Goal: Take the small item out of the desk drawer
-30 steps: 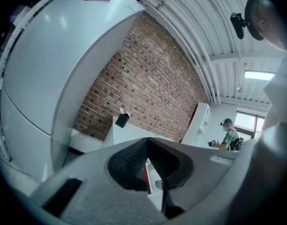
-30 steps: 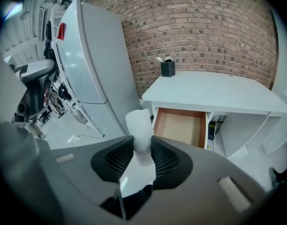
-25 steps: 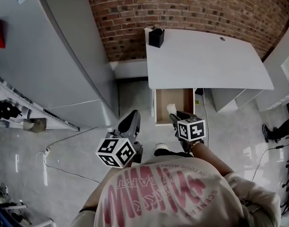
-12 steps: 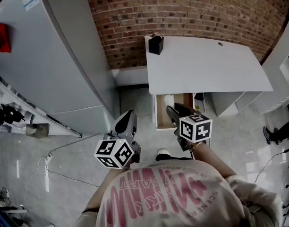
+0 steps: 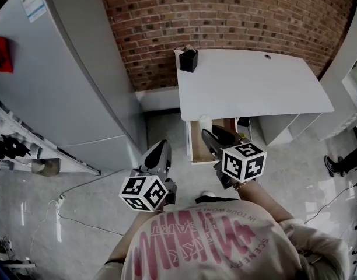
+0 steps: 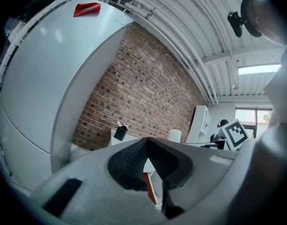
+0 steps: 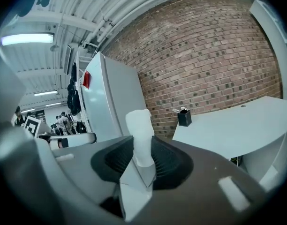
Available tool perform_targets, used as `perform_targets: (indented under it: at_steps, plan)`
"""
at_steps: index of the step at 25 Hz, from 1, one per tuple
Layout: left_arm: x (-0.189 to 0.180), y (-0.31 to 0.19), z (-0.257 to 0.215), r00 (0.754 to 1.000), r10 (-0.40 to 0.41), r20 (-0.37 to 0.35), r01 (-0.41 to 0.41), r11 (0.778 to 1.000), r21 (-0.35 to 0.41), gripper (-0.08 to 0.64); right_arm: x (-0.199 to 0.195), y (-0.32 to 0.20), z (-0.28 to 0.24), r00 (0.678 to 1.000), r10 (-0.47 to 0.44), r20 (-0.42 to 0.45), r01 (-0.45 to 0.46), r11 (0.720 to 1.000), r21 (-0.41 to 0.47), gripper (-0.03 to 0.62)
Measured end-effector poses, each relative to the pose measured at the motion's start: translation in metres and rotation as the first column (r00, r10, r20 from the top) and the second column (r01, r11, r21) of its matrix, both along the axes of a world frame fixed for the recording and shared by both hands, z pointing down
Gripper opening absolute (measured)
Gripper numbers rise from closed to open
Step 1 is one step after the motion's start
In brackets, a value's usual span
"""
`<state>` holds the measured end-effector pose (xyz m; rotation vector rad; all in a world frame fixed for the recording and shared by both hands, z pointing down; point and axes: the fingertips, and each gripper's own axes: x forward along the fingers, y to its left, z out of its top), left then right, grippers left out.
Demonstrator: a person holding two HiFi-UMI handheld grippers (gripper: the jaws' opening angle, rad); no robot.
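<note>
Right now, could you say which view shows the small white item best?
The right gripper view: the white item stands large at centre, clamped in the right gripper. The head view shows a small pale spot by the drawer; the left gripper view, a tiny distant shape.

Lower centre of the head view: the grey two-jaw left gripper (image 5: 158, 150) points level, its jaws together with nothing between them. Just to its right, the grey two-jaw right gripper (image 5: 210, 135) tilts slightly downward, jaws pressed on a small white rounded item (image 7: 139, 125).
</note>
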<state>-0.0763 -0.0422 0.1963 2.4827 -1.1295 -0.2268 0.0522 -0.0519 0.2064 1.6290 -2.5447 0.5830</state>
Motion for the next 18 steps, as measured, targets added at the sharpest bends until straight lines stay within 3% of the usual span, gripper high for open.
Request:
perform_targets:
  at_steps: [9, 18]
  plan:
    - [0.008, 0.002, -0.006, 0.999, -0.033, 0.012, 0.032, 0.999, 0.024, 0.003, 0.001, -0.003, -0.024, 0.996, -0.059, 0.062, 0.053, 0.994, 0.101, 0.134]
    - [0.050, 0.002, -0.016, 0.997, -0.081, -0.006, 0.082, 0.996, 0.029, 0.003, 0.041, -0.003, -0.027, 0.990, -0.109, 0.083, 0.103, 0.992, 0.074, 0.137]
